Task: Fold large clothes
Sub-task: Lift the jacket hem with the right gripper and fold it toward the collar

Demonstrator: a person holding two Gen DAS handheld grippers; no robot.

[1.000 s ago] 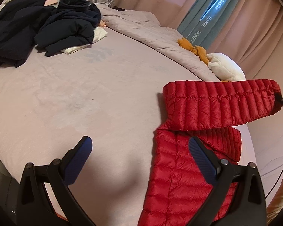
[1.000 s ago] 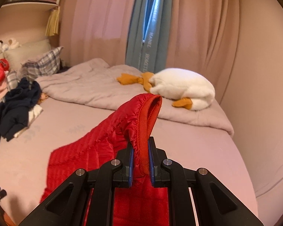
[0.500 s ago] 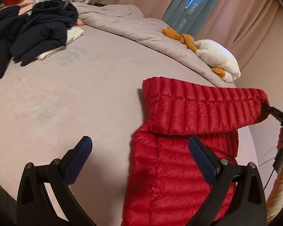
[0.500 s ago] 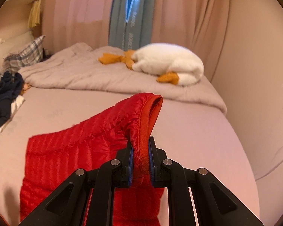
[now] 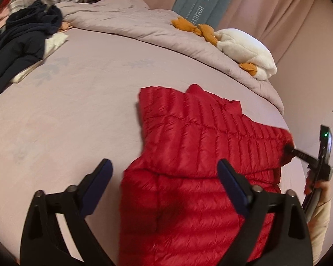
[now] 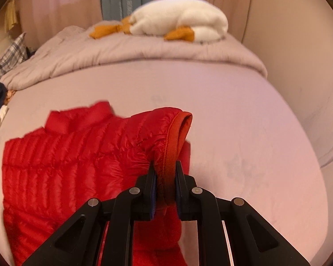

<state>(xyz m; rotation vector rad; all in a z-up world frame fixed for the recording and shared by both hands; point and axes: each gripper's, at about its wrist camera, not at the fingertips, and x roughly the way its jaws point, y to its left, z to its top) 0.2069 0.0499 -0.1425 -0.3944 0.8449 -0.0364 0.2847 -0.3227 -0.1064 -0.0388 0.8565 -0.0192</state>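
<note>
A red down jacket [image 5: 188, 177] lies on the bed [image 5: 77, 110], toward its near right part, with one sleeve [image 5: 244, 141] drawn across the body. The right hand-held gripper [image 6: 165, 177] is clamped on the sleeve cuff [image 6: 177, 133], its pads pressing the orange-lined hem from both sides. Compared with a second earlier, the cuff sits lower and the sleeve lies more nearly flat against the quilted front, where before it stood raised above the bed. The collar [image 6: 77, 119] now shows at the far edge of the garment. The left hand-held gripper [image 5: 164, 177] hangs above the jacket's near left portion; its jaws have just been closing a little but stand well apart, with nothing pressed between them, though the jacket lies below. A pile of dark clothes [image 5: 22, 44] sits at the far left and a white plush toy [image 5: 244, 46] rests on the rolled duvet [image 5: 133, 22] at the far right. Judged from this, the sleeve fold is nearly laid down; the release of the cuff and the folds of the body are not yet done.
</note>
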